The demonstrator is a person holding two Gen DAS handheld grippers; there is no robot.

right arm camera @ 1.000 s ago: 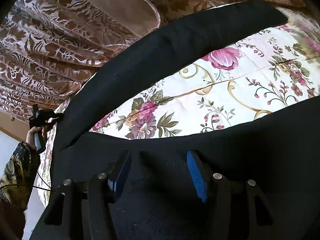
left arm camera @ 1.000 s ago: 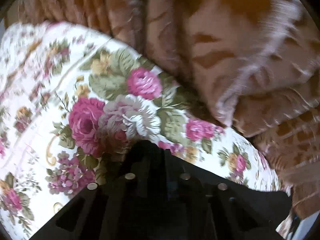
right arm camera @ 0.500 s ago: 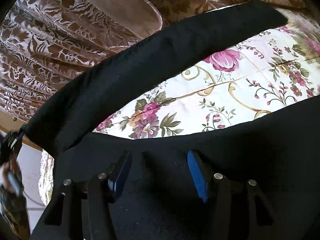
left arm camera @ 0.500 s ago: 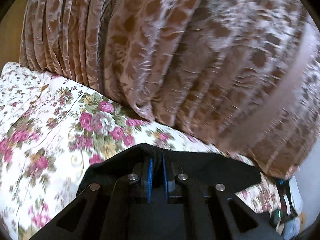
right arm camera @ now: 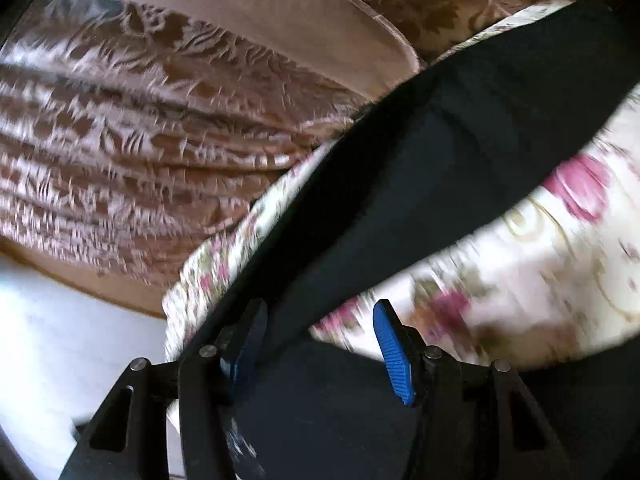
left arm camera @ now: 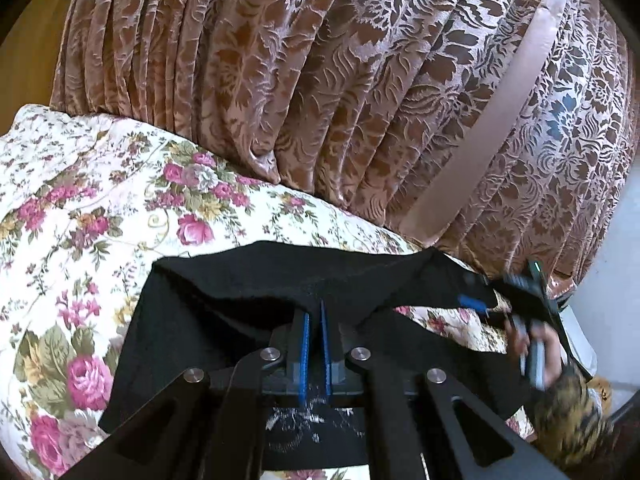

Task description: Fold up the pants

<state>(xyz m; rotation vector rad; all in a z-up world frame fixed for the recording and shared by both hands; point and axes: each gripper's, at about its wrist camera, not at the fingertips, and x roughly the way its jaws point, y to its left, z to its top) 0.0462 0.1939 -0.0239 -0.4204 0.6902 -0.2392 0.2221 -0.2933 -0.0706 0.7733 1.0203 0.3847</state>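
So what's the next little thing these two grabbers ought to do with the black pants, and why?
Probably close the right gripper on the cloth between its fingers. The left gripper is already pinched shut on the black pants, lifting an edge above the flowered bedspread, while the right one sits open with cloth running between its blue pads. With both ends held, the fabric could be carried over into a fold.

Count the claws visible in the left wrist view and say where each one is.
2. The left claw sits bottom center, shut on the black pants. The right claw is at the right edge, blurred, beside the same pants.
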